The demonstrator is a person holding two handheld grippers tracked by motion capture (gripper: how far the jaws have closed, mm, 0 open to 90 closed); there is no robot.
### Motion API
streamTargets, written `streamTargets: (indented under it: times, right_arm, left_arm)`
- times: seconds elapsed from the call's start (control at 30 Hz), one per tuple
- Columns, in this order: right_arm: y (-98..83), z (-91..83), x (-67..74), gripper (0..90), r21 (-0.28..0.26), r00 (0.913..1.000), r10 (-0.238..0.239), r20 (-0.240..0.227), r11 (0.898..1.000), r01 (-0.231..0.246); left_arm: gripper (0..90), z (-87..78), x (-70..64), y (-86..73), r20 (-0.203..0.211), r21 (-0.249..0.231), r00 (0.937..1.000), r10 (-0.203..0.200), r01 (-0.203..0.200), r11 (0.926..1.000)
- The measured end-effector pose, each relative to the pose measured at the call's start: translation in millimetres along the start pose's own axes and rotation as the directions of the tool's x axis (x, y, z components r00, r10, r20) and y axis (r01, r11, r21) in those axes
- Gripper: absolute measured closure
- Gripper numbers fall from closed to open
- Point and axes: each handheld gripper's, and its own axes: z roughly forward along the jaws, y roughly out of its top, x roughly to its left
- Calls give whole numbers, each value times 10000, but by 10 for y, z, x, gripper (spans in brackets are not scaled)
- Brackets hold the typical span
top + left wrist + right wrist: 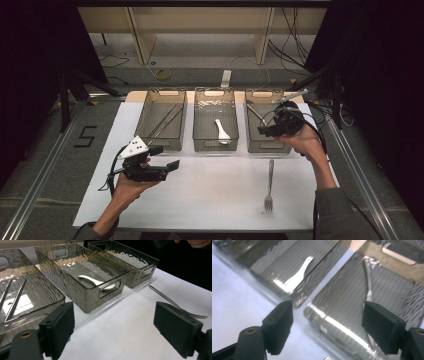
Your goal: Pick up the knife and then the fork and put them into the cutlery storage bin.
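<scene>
My right tongs (266, 131) hang over the near end of the right bin (253, 145), at about two o'clock on the table (200, 200), with the jaws spread wide and nothing between them. In the right gripper view a metal utensil (368, 282) lies lengthwise on the ribbed floor of that bin, clear of both pads. My left tongs (167, 157) sit at about nine o'clock, just in front of the left bin (150, 140), also gaping and empty.

The piece I judge to be left for sorting is the fork (269, 187), flat on the white sheet at about five o'clock, tines toward me and handle pointing at the right bin. The white spoon (221, 131) rests in the middle bin (200, 145) and two chopsticks (167, 120) lie in the left one.

What worries me from here:
- The fork is thin and lies flat, so pads coming down level with the table could skate over it or pinch only the sheet and wrinkle it.
- Gripped near the tines, the long handle would swing and could knock the bin's near wall on the way in.
- My right cable trails beside the bin, and a quick pull toward five o'clock could snag the rim and shift the bin.
- Lowering too steeply might jam a jaw against the table.
</scene>
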Motion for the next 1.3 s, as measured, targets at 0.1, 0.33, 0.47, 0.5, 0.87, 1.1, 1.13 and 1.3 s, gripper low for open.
streamTargets:
  times: [0.1, 0.33, 0.47, 0.5, 0.87, 1.1, 1.13, 1.3]
  right_arm:
    - [-127, -29, 84, 260, -20, 9998, -81, -172, 10000, 81]
    - [-417, -23, 211, 270, 549, 9989, -20, -479, 9985, 46]
    - [-545, 16, 255, 274, 1130, 9994, -4, -334, 9936, 42]
    - [-567, 30, 266, 275, 1259, 9996, 9, -284, 9920, 27]
    - [-811, 178, 401, 302, 2911, 10000, -53, -59, 9567, 68]
    - [-938, 270, 425, 359, 3618, 9996, 281, -71, 9320, -237]
    - [-960, 281, 422, 370, 3677, 9996, 274, -81, 9297, -225]
    - [-1037, 329, 469, 399, 4112, 9998, 201, 7, 9114, -186]
  left_arm:
    - [166, 0, -2, -5, -11, 4, 10000, 8, -8, 10000]
    - [166, -7, -12, 5, 49, -90, 10000, 31, -31, 10000]
    - [166, -6, -22, 1, 28, -68, 10000, 77, -77, 9999]
    - [166, -7, -19, 0, 17, -79, 10000, 56, -56, 10000]
    - [165, -16, -17, -6, 39, -41, 10000, 76, -76, 10000]
    - [164, -20, -24, 1, 125, -94, 9998, 141, -139, 9999]
    - [164, -18, -24, 4, 136, -143, 9999, 105, -103, 9998]
    - [164, -22, -24, 2, 148, -172, 9999, 85, -83, 9998]
